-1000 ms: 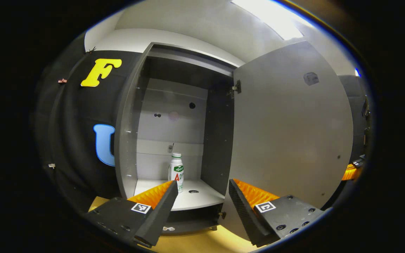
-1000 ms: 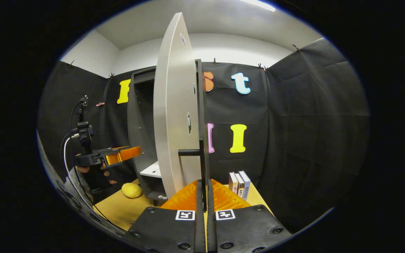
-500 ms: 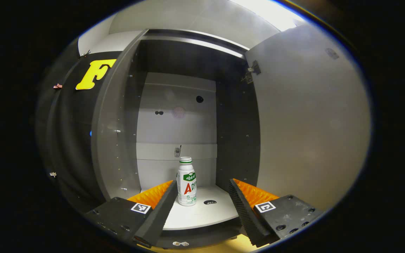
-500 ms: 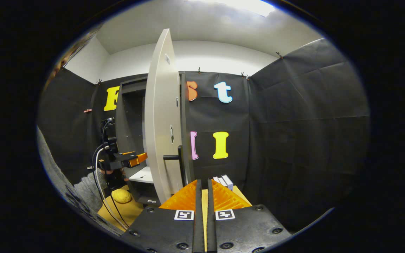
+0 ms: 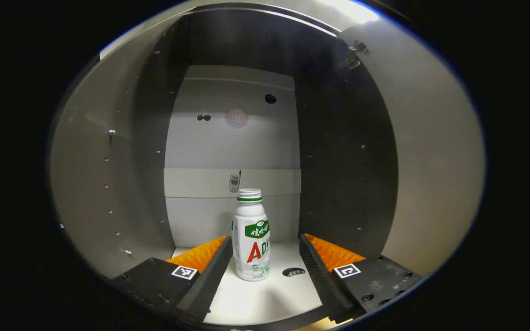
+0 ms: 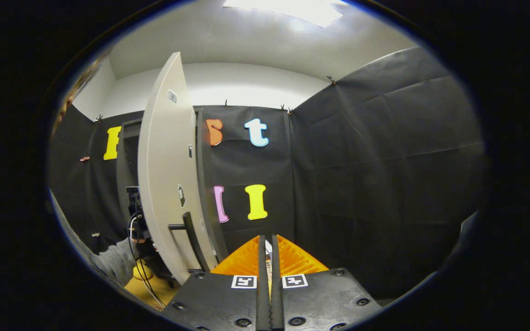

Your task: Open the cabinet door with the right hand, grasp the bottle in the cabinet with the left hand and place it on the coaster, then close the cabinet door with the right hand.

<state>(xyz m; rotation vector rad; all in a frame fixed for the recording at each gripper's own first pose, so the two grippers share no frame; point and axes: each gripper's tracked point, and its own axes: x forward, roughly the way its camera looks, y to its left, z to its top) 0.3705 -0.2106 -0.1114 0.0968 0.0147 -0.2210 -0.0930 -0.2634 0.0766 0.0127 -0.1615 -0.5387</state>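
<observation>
My left gripper view sits low at the mouth of the cabinet (image 5: 108, 184), looking straight in at the back panel, close enough that the side walls wrap round the edges. The bottle (image 5: 251, 239) stands near, just ahead of my left gripper (image 5: 262, 250). My right gripper view looks from farther back, outside, facing the booth wall past the open cabinet door (image 6: 166, 170), seen nearly edge-on. Both share that door; the cabinet behind it is probably the dark strip at left.

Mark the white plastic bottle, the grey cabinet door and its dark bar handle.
white plastic bottle (image 5: 251, 243): left gripper view, label.
grey cabinet door (image 6: 164, 151): right gripper view, inner face.
dark bar handle (image 6: 194, 239): right gripper view, mid-bar.
</observation>
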